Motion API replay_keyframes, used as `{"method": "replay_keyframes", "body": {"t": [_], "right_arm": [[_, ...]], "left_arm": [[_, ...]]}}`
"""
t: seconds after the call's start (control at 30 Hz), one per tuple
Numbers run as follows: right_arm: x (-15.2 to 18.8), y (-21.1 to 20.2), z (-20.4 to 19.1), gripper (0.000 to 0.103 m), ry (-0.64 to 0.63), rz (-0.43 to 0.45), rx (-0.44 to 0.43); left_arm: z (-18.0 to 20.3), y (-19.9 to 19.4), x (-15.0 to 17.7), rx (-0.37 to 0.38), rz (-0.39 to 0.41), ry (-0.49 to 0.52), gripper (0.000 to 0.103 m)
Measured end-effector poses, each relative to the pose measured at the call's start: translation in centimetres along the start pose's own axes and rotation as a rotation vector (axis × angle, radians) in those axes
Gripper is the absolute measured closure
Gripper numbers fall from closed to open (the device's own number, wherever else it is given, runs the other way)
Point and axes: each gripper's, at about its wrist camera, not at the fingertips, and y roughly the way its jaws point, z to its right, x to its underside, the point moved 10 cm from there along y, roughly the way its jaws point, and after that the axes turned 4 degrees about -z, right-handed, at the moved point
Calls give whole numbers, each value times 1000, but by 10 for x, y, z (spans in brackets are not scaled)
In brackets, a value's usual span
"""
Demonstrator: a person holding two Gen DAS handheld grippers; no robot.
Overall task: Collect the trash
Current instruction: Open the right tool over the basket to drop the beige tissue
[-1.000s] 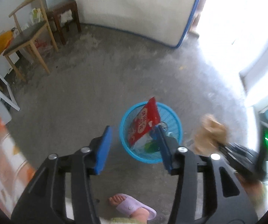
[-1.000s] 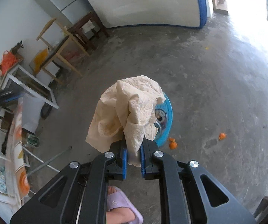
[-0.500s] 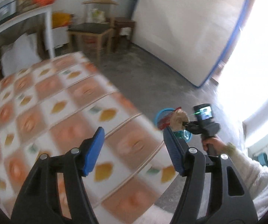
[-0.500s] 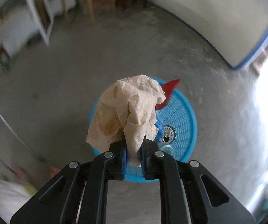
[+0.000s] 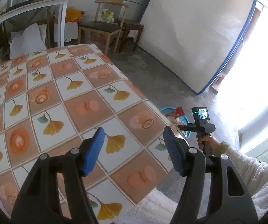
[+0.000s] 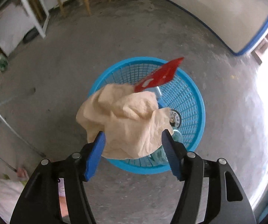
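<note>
In the right wrist view my right gripper [image 6: 133, 149] is open above a blue mesh basket [image 6: 193, 93] on the floor. A crumpled beige tissue [image 6: 126, 119] hangs loose between and just beyond the spread blue pads, over the basket. A red snack wrapper [image 6: 160, 75] sticks out of the basket, with a clear bottle beside it. In the left wrist view my left gripper [image 5: 133, 149] is open and empty over the table [image 5: 59, 100] with its patterned cloth. The right gripper tool [image 5: 201, 125] and the basket [image 5: 164, 110] show past the table's edge.
A mattress [image 5: 195, 33] leans on the far wall. A wooden chair [image 5: 104, 28] and a dark stool [image 5: 132, 28] stand at the back. A white shelf [image 5: 33, 5] holds pots and bags. A bright doorway opens at the right.
My right gripper has opened and let go of the tissue above the basket. My left gripper has swung from the basket to above the table.
</note>
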Motion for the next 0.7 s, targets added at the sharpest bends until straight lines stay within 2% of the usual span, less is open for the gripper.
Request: {"method": "replay_keyframes", "body": {"t": [0.13,0.27,0.33,0.47,0.7], "right_arm": [[1,-11,5,42,53,40,-2],[0,-11,-1,63,78,47,-32],[2,-2,-8,71,90,19,-53],[6,36,-17,81,82,-63,-17],[2,103,-28,86,12,-188,72]], "left_arm": [[-2,-8,6,-1,18,8,41],[-9,-12,14,1,25,-5,41],[-12,-13,17,3,28,-7,41],[-18,-14,21,5,35,-5,41],[-32,-10,21,-4,27,-12,41]]}}
